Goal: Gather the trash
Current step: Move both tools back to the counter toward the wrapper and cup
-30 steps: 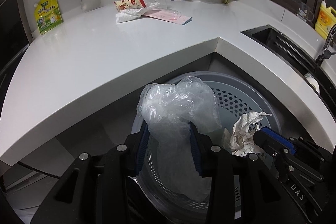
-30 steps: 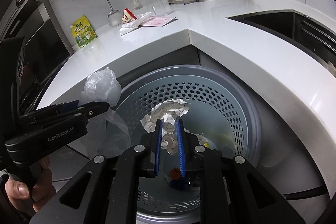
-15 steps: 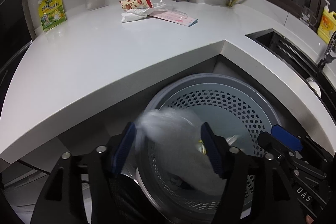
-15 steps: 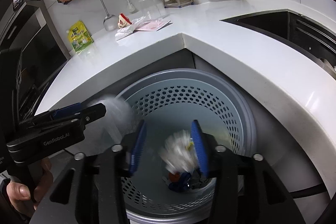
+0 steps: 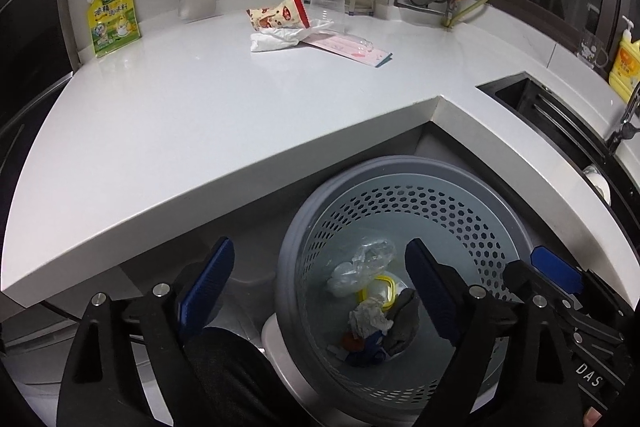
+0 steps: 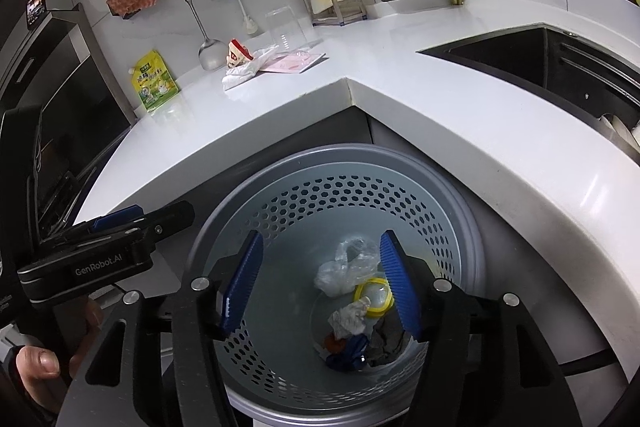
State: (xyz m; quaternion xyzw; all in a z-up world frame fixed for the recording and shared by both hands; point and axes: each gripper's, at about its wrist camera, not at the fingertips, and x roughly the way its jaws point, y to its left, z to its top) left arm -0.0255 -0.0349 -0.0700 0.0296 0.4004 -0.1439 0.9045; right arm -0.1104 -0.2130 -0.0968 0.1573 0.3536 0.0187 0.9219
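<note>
Plastic bag [image 6: 346, 269], paper wad [image 6: 349, 319] at bin [image 6: 460, 199] bottom.

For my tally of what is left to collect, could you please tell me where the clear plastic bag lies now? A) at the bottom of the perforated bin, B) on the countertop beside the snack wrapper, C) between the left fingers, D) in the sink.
A: the clear plastic bag lies crumpled on the floor of the perforated bin beside the crumpled paper.

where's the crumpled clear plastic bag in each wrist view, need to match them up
Left wrist: clear plastic bag low centre, in the bin, above the yellow ring.
Right wrist: bag lower centre, between the blue fingers, same bin.
Shared landmark: the yellow ring beside it.
</note>
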